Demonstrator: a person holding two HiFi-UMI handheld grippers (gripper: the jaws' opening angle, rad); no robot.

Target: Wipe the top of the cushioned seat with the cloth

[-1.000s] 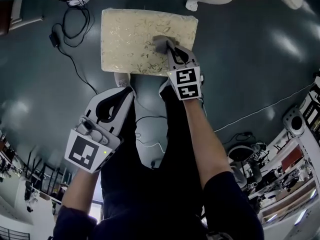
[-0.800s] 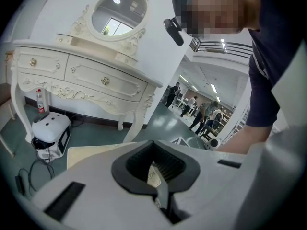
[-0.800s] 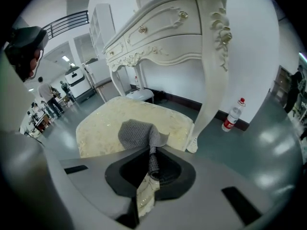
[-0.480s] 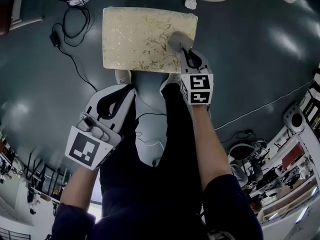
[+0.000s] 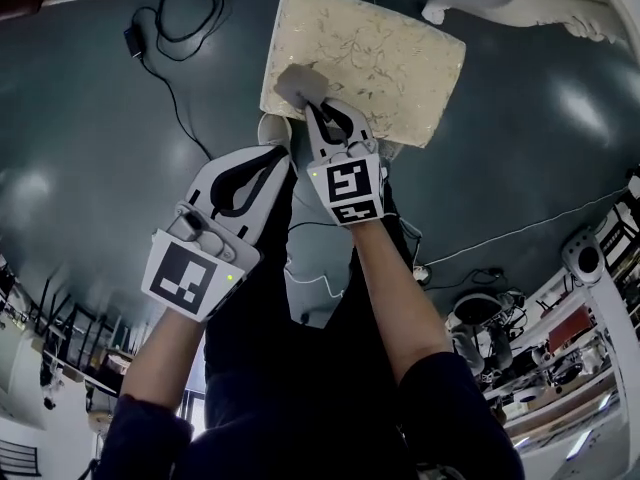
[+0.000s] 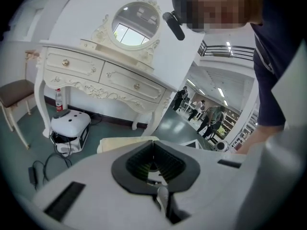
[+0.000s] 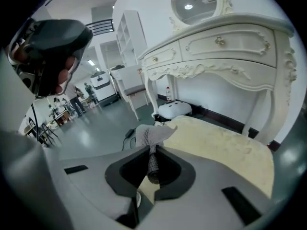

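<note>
Over the dark floor (image 5: 90, 118), the right gripper (image 5: 316, 110) pinches the grey cloth (image 5: 298, 86) against the cushioned seat (image 5: 380, 58), at its near-left corner (left gripper (image 5: 278, 156) pressed together, empty, off the seat).

Cushioned seat (image 5: 400, 68): cream-gold, darker gold leafy print all over. Cloth (image 5: 297, 85): grey, fine mesh weave. Left gripper (image 5: 275, 158) & right gripper (image 5: 315, 113): lt grey shells, blk jaw liners; marker cubes blk/wht squares. Floor (image 5: 90, 138): dk teal-grey, glossy, pale glare spots. Dressing table (image 6: 96, 73): white, carved scrollwork, gold knobs. Sleeves (image 5: 445, 408): dk navy.
</note>
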